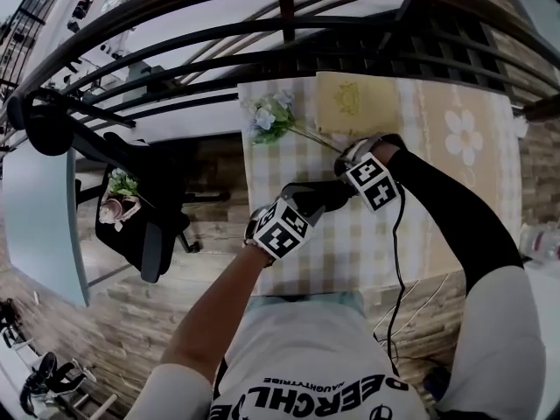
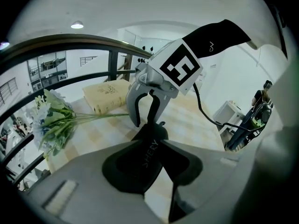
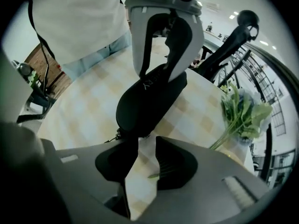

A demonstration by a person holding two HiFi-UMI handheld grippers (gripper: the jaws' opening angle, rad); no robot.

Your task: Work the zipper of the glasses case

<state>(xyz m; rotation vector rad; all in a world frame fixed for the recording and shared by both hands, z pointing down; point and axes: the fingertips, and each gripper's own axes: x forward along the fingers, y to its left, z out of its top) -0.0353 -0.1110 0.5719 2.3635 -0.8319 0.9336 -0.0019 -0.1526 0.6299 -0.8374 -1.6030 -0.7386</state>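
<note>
Right gripper view: we are holding our right tongs [image 3: 142, 143], jaws apart, by the glasses case [image 3: 149, 101], which our left tongs [image 2: 152, 146] are clamping over the surface [image 3: 88, 108]; with its zipper [image 3: 114, 135] ungripped, the pulling seemingly remains.

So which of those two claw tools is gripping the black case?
The left gripper: its jaws are clamped on the black glasses case. The right gripper has its jaws apart at the case's other end, with only tablecloth between them.
</note>
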